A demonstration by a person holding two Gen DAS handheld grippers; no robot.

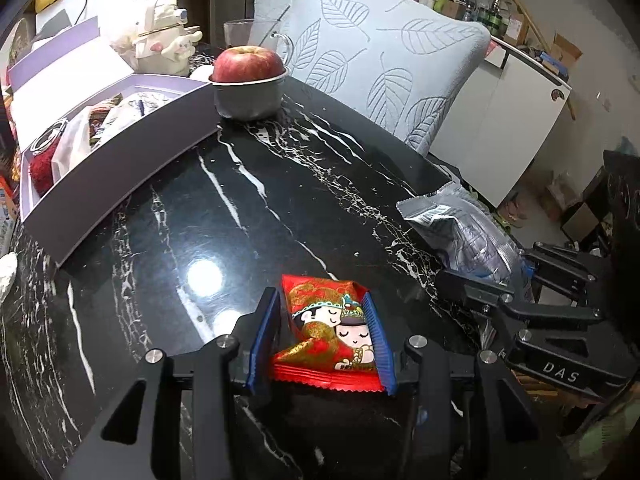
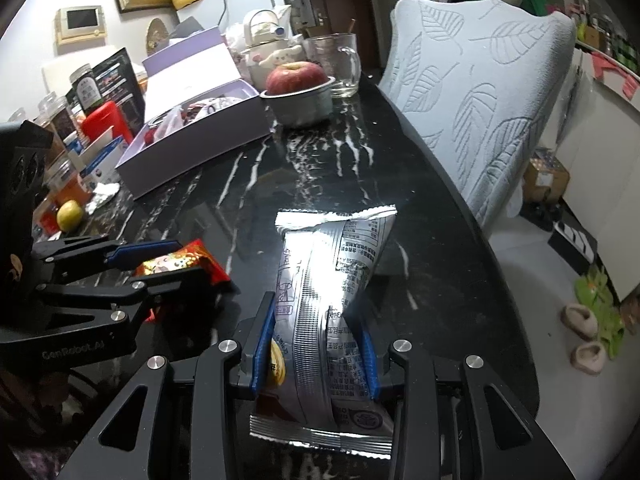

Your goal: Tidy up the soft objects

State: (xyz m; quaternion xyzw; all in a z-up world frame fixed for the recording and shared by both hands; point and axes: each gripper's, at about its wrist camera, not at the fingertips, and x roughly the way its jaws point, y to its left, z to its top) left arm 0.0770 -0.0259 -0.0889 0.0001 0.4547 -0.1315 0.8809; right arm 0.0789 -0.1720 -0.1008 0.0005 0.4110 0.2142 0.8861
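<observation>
Black marble-patterned table (image 1: 248, 208) with white veins, in a cluttered room; a pale cushion with a leaf pattern (image 1: 384, 60) leans at its far edge.

Writing: the right gripper's body, seen from the left wrist camera, carries white letters "DAS". The left gripper's body, seen from the right wrist camera, reads "GenRobot.AI". The silver packet (image 2: 332, 312) has dense printed text and a table on its back (too small and glared to read). The red packet (image 1: 330, 328) shows two cartoon figures in red and gold dress; no legible words.

Left gripper (image 1: 322, 334): blue-padded fingers (image 1: 264, 336) closed in on the red packet, one pad on each side edge, the packet pinched between them and lying low at the table top.

Right gripper (image 2: 316, 350): blue fingers (image 2: 262, 344) clamped on the silver packet near its lower part; the foil is visibly creased inward at the grip. The crimped top edge points away from the camera, the bottom seal hangs below the pads. A yellow printed patch peeks out beside the left pad.

Both packets sit at the near side of the table, the silver one to the right of the red one, near but apart.

Farther back: an open purple box (image 1: 120, 160) with small items inside (red fuzzy thing, wrappers), a red apple (image 1: 248, 65) resting on a grey metal bowl (image 1: 248, 98), a glass mug (image 2: 334, 65), a white plush toy (image 1: 164, 32). Jars and a lemon (image 2: 70, 215) lie at the left edge in the right wrist view.
</observation>
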